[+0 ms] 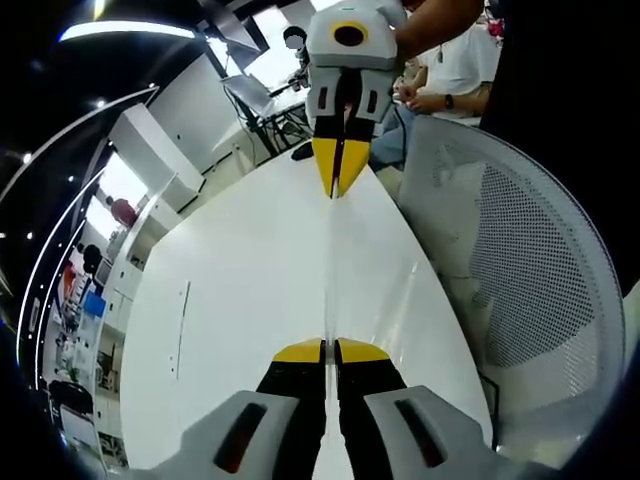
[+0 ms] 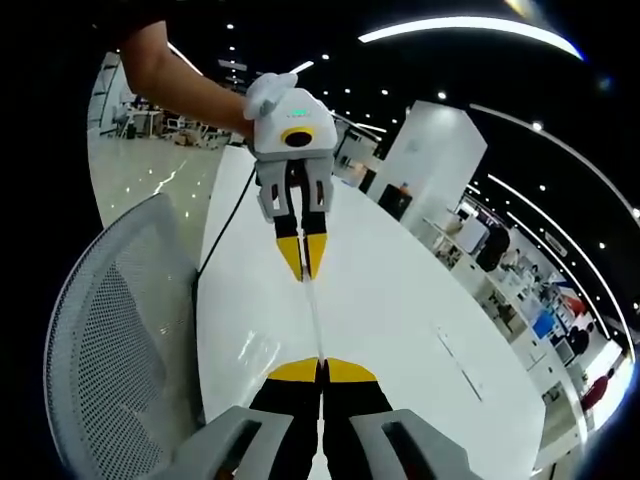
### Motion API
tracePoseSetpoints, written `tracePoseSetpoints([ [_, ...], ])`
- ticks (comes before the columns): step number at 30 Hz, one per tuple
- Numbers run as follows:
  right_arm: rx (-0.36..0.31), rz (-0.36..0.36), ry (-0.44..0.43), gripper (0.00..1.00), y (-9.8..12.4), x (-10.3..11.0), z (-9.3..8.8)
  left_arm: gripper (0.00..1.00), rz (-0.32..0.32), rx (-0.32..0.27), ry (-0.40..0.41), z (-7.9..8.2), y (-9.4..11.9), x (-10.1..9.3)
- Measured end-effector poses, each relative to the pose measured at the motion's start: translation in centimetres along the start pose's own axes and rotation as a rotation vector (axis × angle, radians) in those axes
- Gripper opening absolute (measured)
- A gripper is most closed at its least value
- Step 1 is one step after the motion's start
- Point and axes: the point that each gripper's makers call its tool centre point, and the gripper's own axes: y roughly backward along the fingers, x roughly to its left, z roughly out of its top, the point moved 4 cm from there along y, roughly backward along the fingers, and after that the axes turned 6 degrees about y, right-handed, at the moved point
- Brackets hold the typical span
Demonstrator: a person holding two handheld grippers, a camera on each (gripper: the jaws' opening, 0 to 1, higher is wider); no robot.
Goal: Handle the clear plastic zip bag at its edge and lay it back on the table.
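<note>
Two grippers are seen facing each other, both jaw pairs closed together on opposite edges of the clear plastic zip bag [image 1: 329,270]. In the left gripper view, the left gripper [image 1: 330,350] has its yellow tips pressed shut at the near edge of the bag; the right gripper [image 1: 338,170] is seen opposite, tips pinched on the far edge. In the right gripper view the same is shown mirrored: right gripper [image 2: 322,370] clamped at the near edge, left gripper [image 2: 304,255] clamped at the far one.

The bag is held stretched between the two, edge-on to both cameras, so it is read only as a thin bright line running tip to tip above the white table [image 1: 240,290]. It is judged to be kept taut and lifted off the table so the film stays flat for lay-down. Contact with the table cannot be told from these views.

Bag contents: nothing is seen inside; edge-on view, so it cannot be confirmed.

Outward: a white mesh chair [image 1: 520,270] is placed just beside the table edge. A dark cable [image 2: 222,230] is run along the table. A seated person [image 1: 455,70] is seen at the far end, well apart.
</note>
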Motion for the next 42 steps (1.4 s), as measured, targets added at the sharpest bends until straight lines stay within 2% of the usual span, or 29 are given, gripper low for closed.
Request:
tracePoseSetpoints([
  [33, 0.002, -0.009, -0.004, 0.0, 0.3, 0.0, -0.5, 0.0, 0.008, 0.023, 0.013, -1.1, 0.6, 0.2],
  [34, 0.0, -0.009, -0.007, 0.0, 0.4, 0.0, -0.4, 0.0, 0.004, 0.01, 0.02, -1.0, 0.7, 0.1],
  [42, 0.0, -0.008, -0.003, 0.0, 0.3, 0.0, -0.6, 0.0, 0.007, 0.016, 0.013, -0.8, 0.7, 0.1],
])
